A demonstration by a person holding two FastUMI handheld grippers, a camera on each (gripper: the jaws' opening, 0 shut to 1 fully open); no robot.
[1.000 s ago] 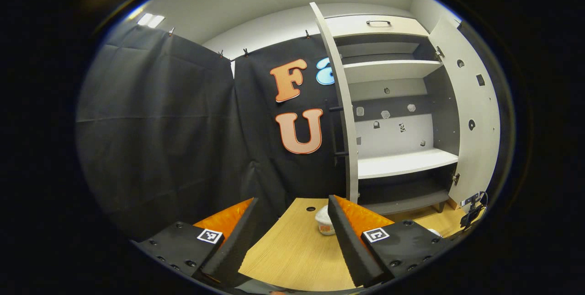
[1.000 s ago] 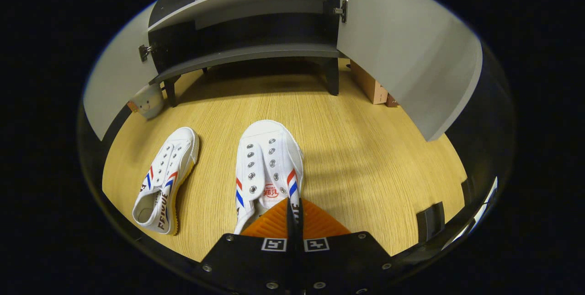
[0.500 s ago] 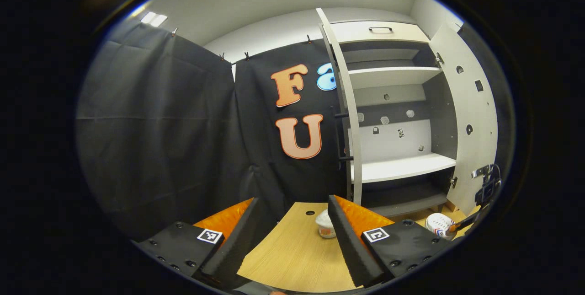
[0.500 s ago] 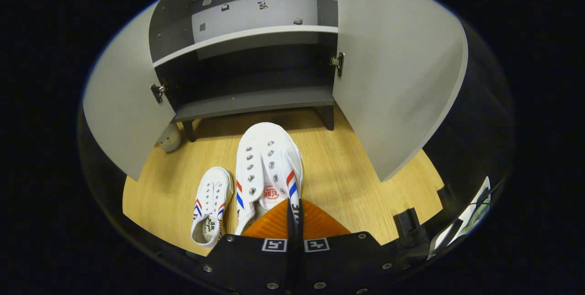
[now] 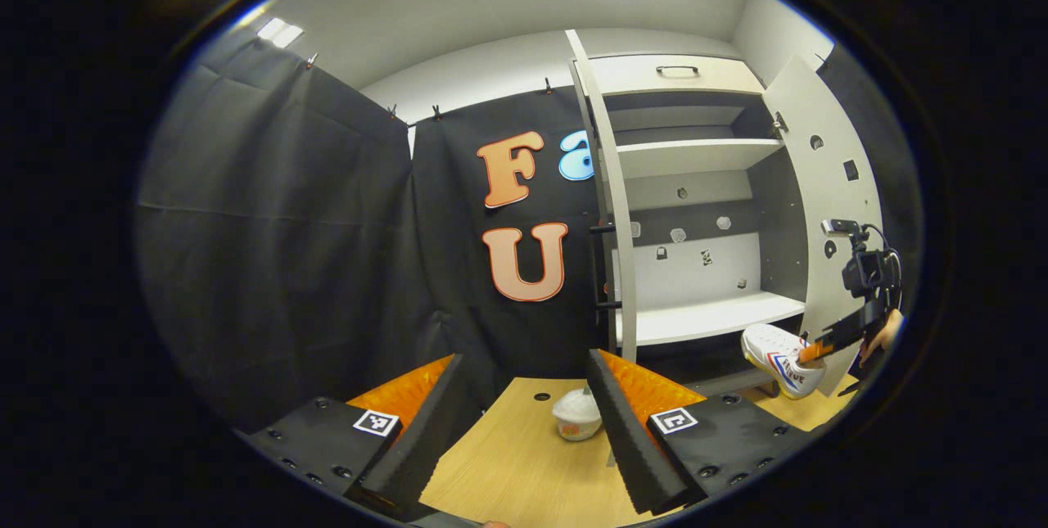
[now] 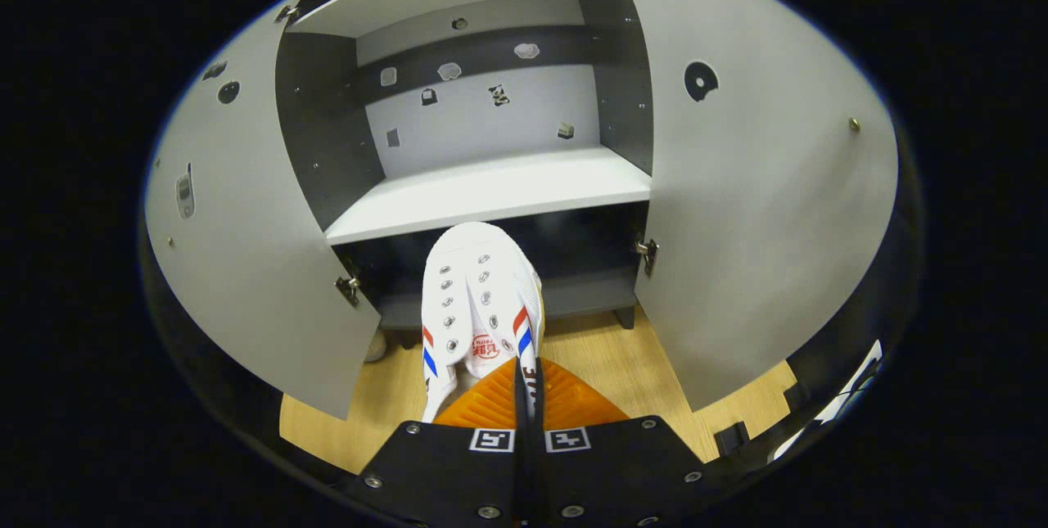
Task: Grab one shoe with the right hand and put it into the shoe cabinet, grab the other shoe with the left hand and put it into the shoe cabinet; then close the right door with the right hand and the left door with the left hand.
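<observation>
The right gripper (image 6: 524, 381) jaws pinched the white sneaker's (image 6: 479, 299) collar, hiding its heel; the left gripper (image 5: 524, 421) jaws gaped wide.

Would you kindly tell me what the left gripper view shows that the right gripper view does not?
Left gripper view: the open left tool, a small white cup with an orange base, and the cabinet's top drawer with a dark handle. Right gripper view: the right tool up close, shut on the side of the white canvas shoe with red and blue stripes, eyelets visible. Shared: that shoe, held before the grey shoe cabinet with both doors open.
</observation>
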